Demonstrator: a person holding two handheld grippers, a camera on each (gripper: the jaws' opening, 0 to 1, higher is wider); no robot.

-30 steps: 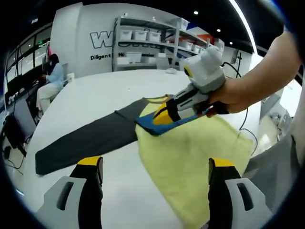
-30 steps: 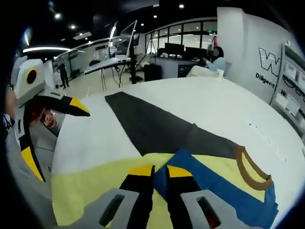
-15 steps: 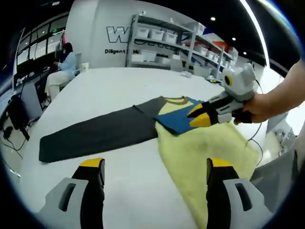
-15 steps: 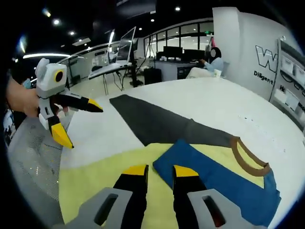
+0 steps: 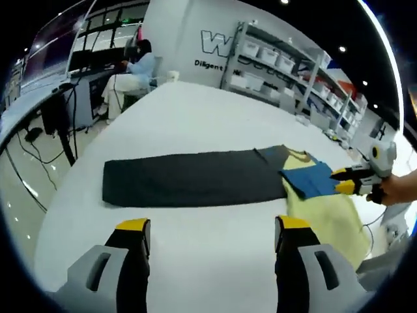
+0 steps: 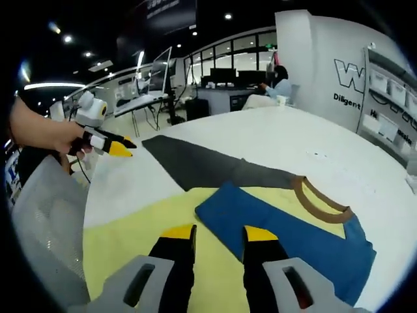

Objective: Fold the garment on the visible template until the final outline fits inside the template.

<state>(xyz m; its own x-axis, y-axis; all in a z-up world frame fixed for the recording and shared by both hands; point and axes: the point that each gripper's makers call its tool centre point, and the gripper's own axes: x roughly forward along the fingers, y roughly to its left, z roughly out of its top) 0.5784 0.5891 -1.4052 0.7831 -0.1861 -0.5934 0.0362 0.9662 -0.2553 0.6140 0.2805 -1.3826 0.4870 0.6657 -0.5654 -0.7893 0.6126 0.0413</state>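
Observation:
A long dark grey template lies flat on the white table. At its right end rests the yellow garment, with a blue part folded over it. My left gripper stands open above the bare table, short of the template. In the right gripper view the blue fold and brown collar lie on the yellow cloth. My right gripper is open just above the blue fold's near edge, holding nothing. A hand holds the left gripper beyond the template's far end.
Shelving with white bins stands behind the table. A person sits at a desk at the far left. A grey mesh chair back stands close to the table edge by the yellow cloth. Cables hang off the left side.
My right gripper was shut on the blue part; it has let go, opened and drawn back a little. My left gripper has pulled away along the template, far from the garment.

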